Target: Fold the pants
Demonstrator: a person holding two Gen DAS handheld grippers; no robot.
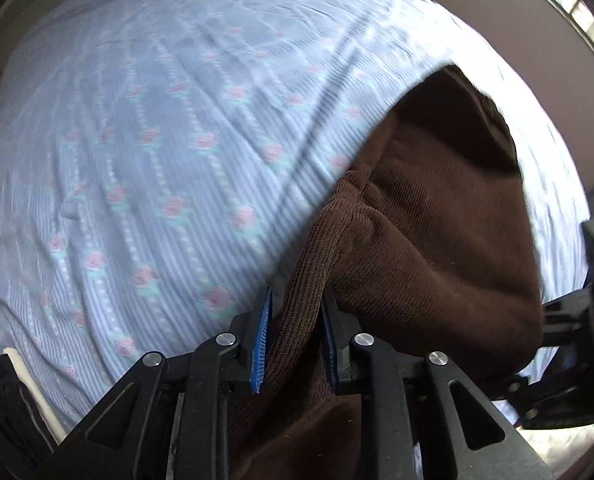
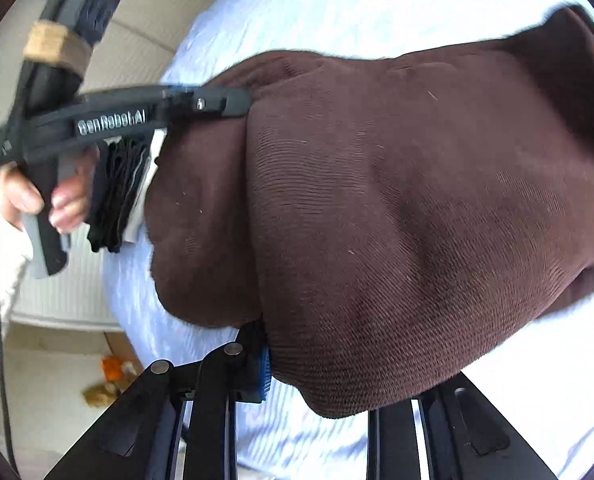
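Pants, brown, hang bunched over the bed, pinched between the left tongs and gripped by the right tongs; uneven pulling could slip fabric free and skew the fold.

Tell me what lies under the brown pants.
Under the brown pants lies the blue floral bedsheet, visible all around them. Whatever is directly beneath the fabric is covered.

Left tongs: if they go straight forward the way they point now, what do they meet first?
The left tongs already pinch the brown pants, so that cloth is first. Beyond its ribbed edge the line seems to run onto the blue flowered bedsheet, though depth is unclear.
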